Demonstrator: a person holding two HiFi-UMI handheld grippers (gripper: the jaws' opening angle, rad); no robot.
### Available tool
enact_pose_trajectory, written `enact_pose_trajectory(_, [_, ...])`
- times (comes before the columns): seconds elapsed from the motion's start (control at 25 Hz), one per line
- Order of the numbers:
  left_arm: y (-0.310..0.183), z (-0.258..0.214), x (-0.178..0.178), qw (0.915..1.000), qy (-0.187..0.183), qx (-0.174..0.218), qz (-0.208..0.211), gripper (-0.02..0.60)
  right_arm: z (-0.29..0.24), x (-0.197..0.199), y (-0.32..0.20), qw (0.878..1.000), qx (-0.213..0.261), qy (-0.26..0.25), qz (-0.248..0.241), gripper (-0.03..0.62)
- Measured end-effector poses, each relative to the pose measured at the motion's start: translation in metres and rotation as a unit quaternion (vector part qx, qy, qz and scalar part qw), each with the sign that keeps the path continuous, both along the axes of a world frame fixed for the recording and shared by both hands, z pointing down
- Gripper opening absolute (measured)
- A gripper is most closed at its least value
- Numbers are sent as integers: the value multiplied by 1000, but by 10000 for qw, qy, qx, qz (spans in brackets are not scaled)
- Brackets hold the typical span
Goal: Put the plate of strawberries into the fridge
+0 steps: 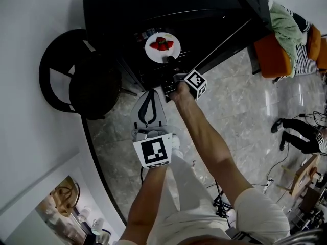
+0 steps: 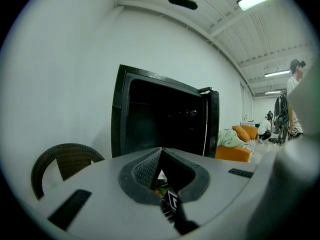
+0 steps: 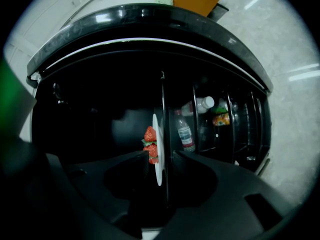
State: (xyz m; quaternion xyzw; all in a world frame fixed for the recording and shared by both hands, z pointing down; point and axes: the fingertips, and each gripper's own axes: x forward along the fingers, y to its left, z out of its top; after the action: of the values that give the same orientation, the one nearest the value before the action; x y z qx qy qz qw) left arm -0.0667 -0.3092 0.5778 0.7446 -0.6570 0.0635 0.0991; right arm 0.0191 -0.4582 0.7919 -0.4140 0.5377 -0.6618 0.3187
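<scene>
right gripper view shows the right gripper (image 3: pixel 159 158) released, its jaws spread wide. the rim of the white plate (image 3: pixel 156 129) stands edge-on between them, and neither pad presses on it. red strawberries (image 3: pixel 150 135) with green caps sit in a small heap on the plate. head view shows the plate lying flat inside the open black fridge (image 1: pixel 112 4), with the right gripper's tip at its near rim. left gripper (image 2: pixel 161 151) hangs outside the fridge, jaws together on nothing.
</scene>
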Motion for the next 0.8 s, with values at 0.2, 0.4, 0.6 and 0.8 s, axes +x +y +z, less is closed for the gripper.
enact_pose_trajectory(0.2, [3, -1, 0, 10000, -4, 17, 1, 0, -5, 3, 9, 10000, -3, -73, 0, 144])
enact_pose_trajectory(0.4, [7, -5, -1, 10000, 1, 22, -13, 0, -11, 7, 19, 9998, -25, -198, 66, 119])
enact_pose_trajectory(0.6, [12, -10, 0, 10000, -19, 50, 5, 0, -24, 7, 30, 9997, 19, -224, 24, 66])
enact_pose_trajectory(0.8, [17, -13, 1, 10000, -8, 73, 48, 0, -43, -1, 47, 9996, 158, -164, -187, 12])
